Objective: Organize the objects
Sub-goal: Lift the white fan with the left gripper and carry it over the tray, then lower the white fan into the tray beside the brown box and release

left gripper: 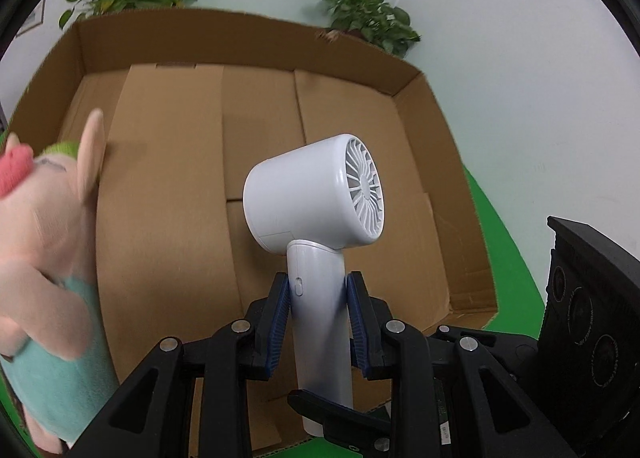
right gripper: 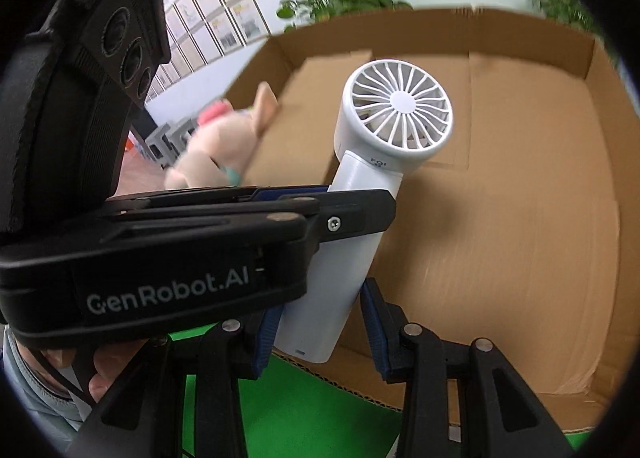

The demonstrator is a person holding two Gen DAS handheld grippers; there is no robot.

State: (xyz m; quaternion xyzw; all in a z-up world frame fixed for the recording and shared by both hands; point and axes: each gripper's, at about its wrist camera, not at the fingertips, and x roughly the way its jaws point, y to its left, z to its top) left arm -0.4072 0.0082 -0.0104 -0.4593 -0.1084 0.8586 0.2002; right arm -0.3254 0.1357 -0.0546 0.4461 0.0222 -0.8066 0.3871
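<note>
A white handheld fan stands upright over an open cardboard box. My left gripper is shut on the fan's handle, its blue pads pressed to both sides. In the right wrist view the fan faces me. The left gripper's body crosses the handle there. My right gripper is open around the handle's lower end, with a gap on the right side. A pink plush pig in a teal outfit sits at the box's left side; it also shows in the right wrist view.
The box has low walls and flaps lying on its floor. It rests on a green surface. Potted plants stand behind the box by a white wall. The right gripper's body is at the right.
</note>
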